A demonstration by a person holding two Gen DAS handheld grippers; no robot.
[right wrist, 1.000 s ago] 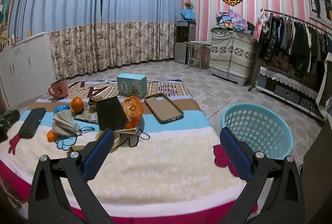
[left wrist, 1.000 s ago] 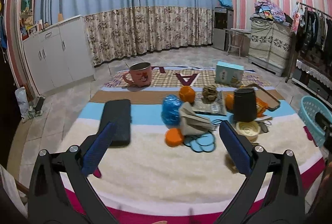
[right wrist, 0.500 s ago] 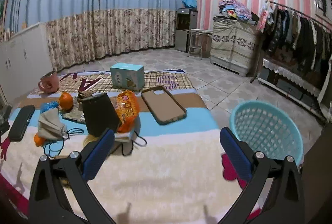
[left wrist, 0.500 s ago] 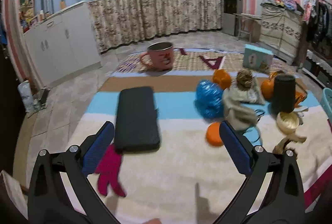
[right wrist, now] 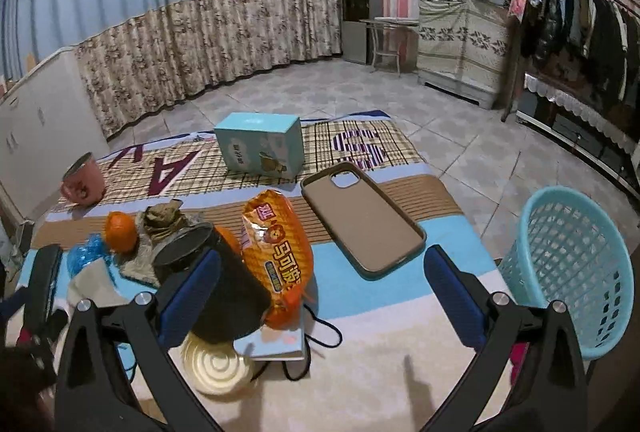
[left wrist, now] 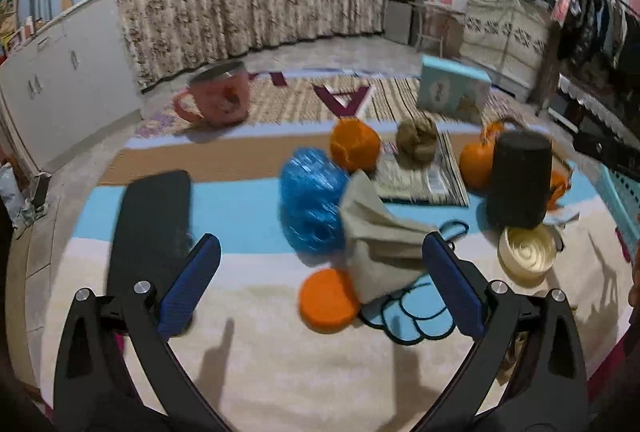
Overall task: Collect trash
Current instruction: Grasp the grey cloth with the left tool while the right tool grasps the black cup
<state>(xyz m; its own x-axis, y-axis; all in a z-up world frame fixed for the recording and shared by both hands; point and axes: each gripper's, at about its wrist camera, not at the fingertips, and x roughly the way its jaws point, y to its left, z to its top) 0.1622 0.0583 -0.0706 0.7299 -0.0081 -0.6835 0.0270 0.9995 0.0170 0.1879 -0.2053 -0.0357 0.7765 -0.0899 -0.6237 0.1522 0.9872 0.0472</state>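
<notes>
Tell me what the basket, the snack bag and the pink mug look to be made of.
Basket: looks like moulded plastic, light blue and matte, its wall a grid of holes.
Snack bag: apparently thin plastic film, glossy orange, with printed letters, crinkles and glare.
Pink mug: smooth and pink with a grey metallic-looking rim; possibly enamelled metal, though ceramic cannot be ruled out.

A striped blanket [right wrist: 400, 364] covers the bed, and on it lie a pink mug [left wrist: 218, 92], a blue box [right wrist: 260, 146], a phone case [right wrist: 362, 220], oranges [left wrist: 354, 144], a snack bag [right wrist: 278, 252] and a black case [left wrist: 154, 228].
</notes>
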